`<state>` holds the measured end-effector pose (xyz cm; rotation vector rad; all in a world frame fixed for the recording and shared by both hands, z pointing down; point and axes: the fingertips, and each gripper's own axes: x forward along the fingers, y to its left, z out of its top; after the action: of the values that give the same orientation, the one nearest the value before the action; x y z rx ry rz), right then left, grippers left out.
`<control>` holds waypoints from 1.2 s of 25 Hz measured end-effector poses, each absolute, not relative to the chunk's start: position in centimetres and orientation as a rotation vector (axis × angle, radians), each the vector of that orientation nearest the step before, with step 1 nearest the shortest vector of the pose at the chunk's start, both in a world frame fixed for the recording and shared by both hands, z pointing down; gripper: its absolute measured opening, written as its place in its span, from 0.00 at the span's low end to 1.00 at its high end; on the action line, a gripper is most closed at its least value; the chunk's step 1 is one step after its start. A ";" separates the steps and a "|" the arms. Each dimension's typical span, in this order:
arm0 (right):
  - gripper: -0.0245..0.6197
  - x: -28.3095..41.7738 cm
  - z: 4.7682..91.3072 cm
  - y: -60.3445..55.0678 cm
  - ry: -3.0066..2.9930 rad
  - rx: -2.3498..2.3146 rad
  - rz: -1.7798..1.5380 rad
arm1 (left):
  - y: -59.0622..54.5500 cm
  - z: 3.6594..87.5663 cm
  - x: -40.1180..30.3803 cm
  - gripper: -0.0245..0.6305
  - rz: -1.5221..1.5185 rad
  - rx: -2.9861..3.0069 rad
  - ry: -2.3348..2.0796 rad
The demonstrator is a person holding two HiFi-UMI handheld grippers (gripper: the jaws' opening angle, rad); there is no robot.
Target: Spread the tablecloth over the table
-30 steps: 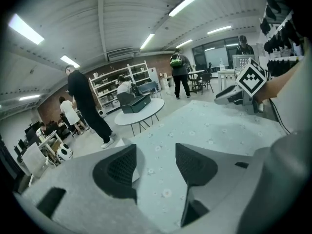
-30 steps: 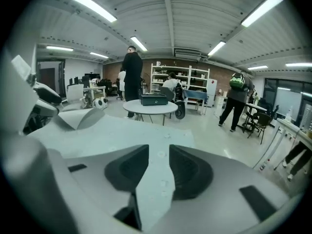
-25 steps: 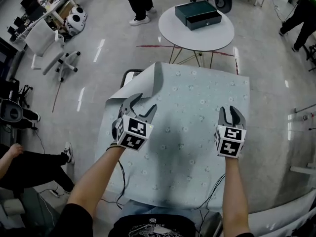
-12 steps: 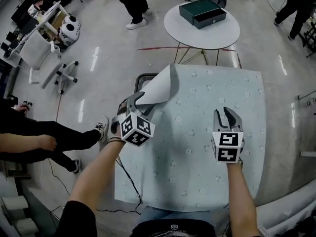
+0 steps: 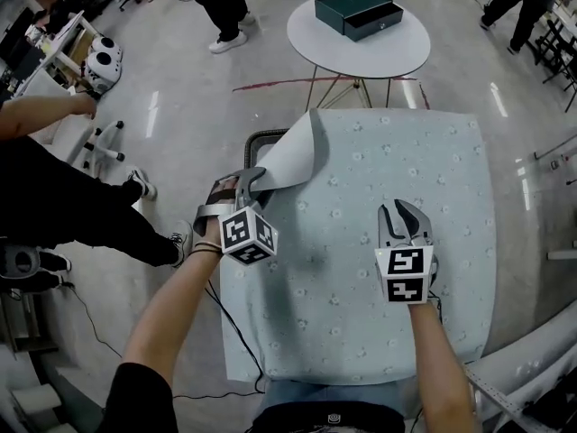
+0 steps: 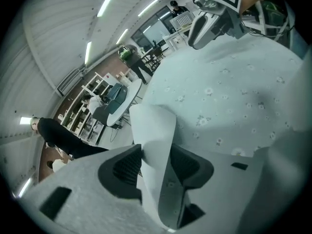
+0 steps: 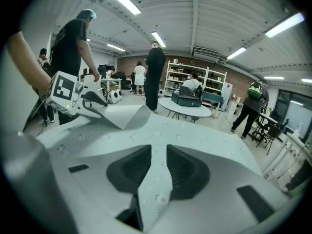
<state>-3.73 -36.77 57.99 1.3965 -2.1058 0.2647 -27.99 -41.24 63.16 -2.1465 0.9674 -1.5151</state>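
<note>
Draped over the worktop [image 5: 255,139]: a pale blue-green tablecloth [image 5: 397,152] dotted with small flowers, covering nearly the whole top and reaching the near edge by the body. At the far left corner, turned back on itself, white underside up, with a dark strip of the worktop's frame bared beside it.

On that turned-back flap [image 5: 290,156]: the left hand-held gripper [image 5: 243,184], tilted downward, jaws partly apart and closing. Between the pads, the flap's edge standing upright, brushing one pad, with a gap to the other. No firm pinch to be seen.

Over the right half of the cloth, well apart from the left one: the right hand-held gripper [image 5: 403,215], pointing away from the body and downward, jaws narrow and closing. Between them, a low raised crease of the cloth, close to the pads on both sides but not clearly pressed.

Beyond the far edge, on the grey floor: a round white worktop [image 5: 397,54] carrying a dark green box [image 5: 358,13]. Around it and off to the left, people standing.
</note>
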 end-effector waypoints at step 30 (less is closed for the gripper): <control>0.18 -6.3 60.7 -37.2 -2.030 1.376 0.308 | -47.4 65.2 -39.1 0.31 -1.253 -2.454 1.843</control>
<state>-6.26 -37.21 60.70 1.3757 -2.0300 0.3079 -39.13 -47.42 65.19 -2.4544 1.8434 -1.2533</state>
